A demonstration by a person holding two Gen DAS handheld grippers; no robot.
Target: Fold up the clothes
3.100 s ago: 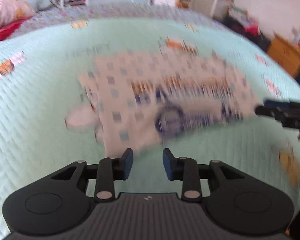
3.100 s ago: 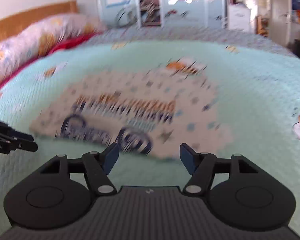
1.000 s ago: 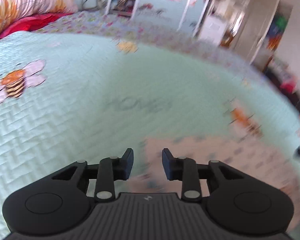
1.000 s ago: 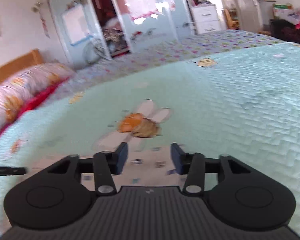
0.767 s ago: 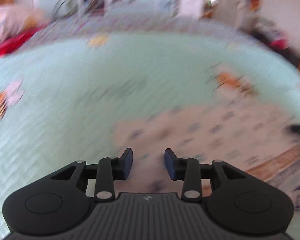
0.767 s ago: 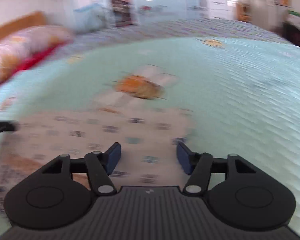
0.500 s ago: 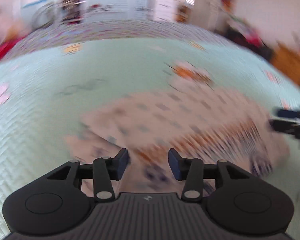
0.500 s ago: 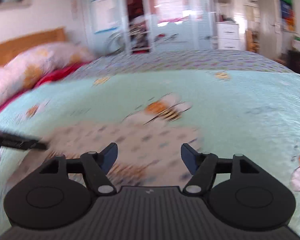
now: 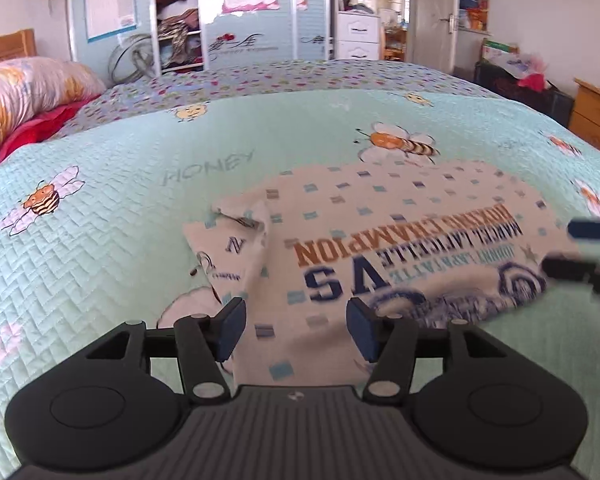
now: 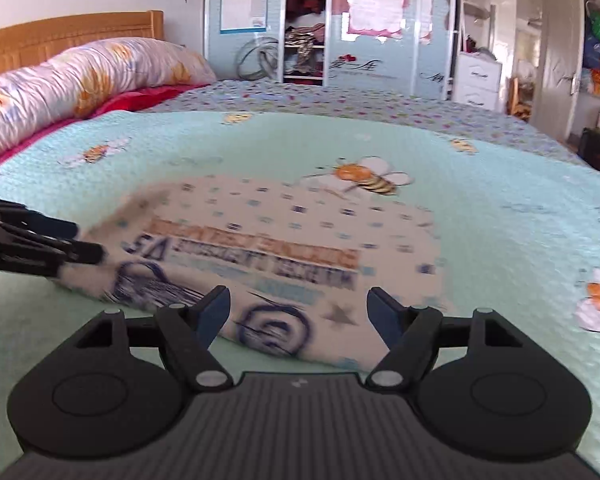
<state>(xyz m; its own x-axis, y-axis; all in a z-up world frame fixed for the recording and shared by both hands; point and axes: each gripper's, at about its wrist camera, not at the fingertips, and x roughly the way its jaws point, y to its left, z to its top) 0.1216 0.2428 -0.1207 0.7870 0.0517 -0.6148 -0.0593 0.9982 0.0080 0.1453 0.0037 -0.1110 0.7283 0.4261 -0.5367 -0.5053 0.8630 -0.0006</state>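
Shirt (image 9: 380, 248): lies folded on the bed's bee quilt (image 9: 120, 200), print up, flat for the next fold.
Left tool (image 9: 296, 330): jaws opening, gripping nothing; cloth just ahead.
Right tool (image 10: 298, 314): jaws opening, empty, near the hem.

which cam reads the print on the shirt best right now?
Left wrist view. The shirt is sharp there and its upside-down lettering is readable, including "CHAMPION" and "VS". The right wrist view shows the same shirt lying on the bed, but motion blur smears the print into unreadable orange and blue bands.
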